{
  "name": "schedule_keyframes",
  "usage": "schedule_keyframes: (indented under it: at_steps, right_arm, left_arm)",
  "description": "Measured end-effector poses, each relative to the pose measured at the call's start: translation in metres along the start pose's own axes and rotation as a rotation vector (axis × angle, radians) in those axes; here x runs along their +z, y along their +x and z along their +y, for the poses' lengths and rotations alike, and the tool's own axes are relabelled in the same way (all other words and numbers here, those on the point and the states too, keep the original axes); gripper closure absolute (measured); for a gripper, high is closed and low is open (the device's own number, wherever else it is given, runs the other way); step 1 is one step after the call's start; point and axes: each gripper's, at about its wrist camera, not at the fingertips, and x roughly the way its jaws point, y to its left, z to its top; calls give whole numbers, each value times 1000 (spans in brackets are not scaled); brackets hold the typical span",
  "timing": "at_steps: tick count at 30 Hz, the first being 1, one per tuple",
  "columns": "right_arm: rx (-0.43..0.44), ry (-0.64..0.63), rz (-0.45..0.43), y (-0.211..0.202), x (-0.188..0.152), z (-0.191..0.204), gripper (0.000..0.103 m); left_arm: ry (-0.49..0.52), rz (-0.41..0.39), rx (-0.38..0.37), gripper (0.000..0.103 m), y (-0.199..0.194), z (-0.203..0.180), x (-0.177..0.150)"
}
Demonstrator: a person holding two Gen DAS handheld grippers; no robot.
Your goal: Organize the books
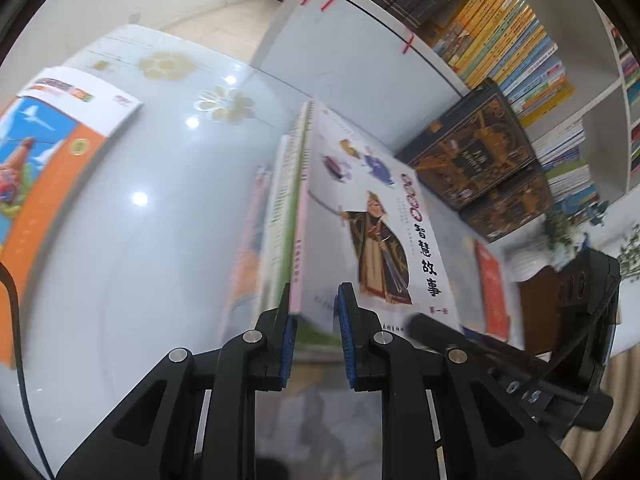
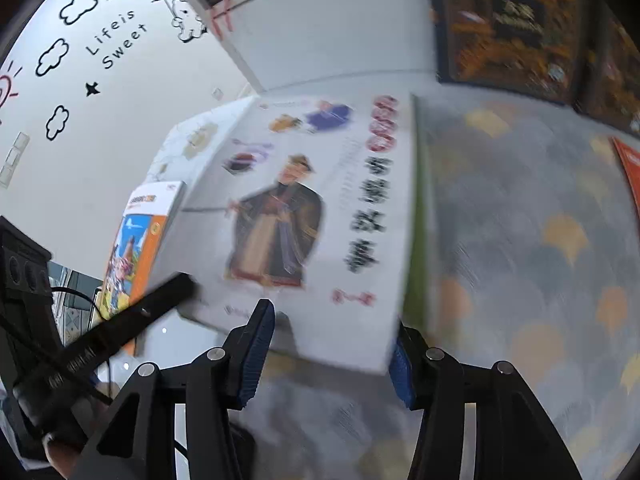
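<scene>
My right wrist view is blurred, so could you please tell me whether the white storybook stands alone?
Observer: No. Several thinner books stand against the back of the white storybook, showing pink and green spines.
Operator: Thank you. Where are the left gripper's fingers?
Observer: The left gripper has one finger on either side of that bundle's near lower corner. I cannot tell whether it clamps.
Operator: What lies beyond the bundle?
Observer: A row of yellow-spined books stands on the bookshelf.
</scene>
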Motion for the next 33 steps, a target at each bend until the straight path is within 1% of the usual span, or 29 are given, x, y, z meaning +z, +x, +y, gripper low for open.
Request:
schedule_keyframes:
  at_steps: [2,3,6,8,9,10,11,12,14,16,19,22,23,24,26,29,30,31,33]
  right_arm:
    - [-52,-3,-23,-17,-17,-17,47]
    - [-78,-4,-31,-24,-24,-26,46]
    - [-192,-3,-43,-46,-53,-63,39]
    - [-279,5,-46,-60,-72,-88,38]
    - [-330,8,-52,-67,-83,-102,38]
    - [-389,2,-61,-73,-93,-114,35]
    - [-464,-15,-72,-78,-105,-128,32]
    - [-518,-32,-67,-80,-116,-139,24]
    - [-555,-45,-45,-83,-131,-160,24]
    - [-551,-34,-37,-86,-145,-183,24]
    - [-502,45,-21,-92,-158,-218,24]
    - [-471,76,-1,-94,-170,-247,24]
    - [-464,73,4,-94,-173,-252,24]
    - [-439,67,10,-96,-178,-260,23]
    - [-391,65,12,-99,-185,-268,18]
    - [-385,32,16,-101,-196,-271,11]
    - [-381,19,23,-98,-198,-271,2]
    - [-376,6,25,-96,-201,-270,0]
    - [-364,-1,-1,-99,-205,-270,0]
  left_arm:
    - [30,-11,42,88,-9,-1,-7]
    - [49,-11,41,88,-12,-3,-9]
    - [95,11,44,88,-13,-12,-19]
    - [114,16,60,88,-14,-21,-25]
    - [121,15,60,88,-16,-25,-29]
    - [132,15,59,88,-19,-31,-33]
    - [149,16,54,88,-23,-41,-40]
    - [161,17,45,88,-25,-49,-45]
    - [194,37,9,85,-26,-74,-60]
    - [239,77,-22,85,-20,-103,-78]
    - [291,148,-51,85,-6,-140,-107]
    - [299,229,-74,85,17,-176,-143]
    - [301,249,-81,85,22,-186,-152]
    - [305,260,-88,85,25,-195,-160]
    - [323,279,-87,85,30,-214,-176]
    - [337,308,-78,85,37,-235,-191]
    - [332,312,-77,85,39,-240,-195]
    - [320,315,-76,85,41,-243,-196]
    - [282,318,-74,85,42,-248,-200]
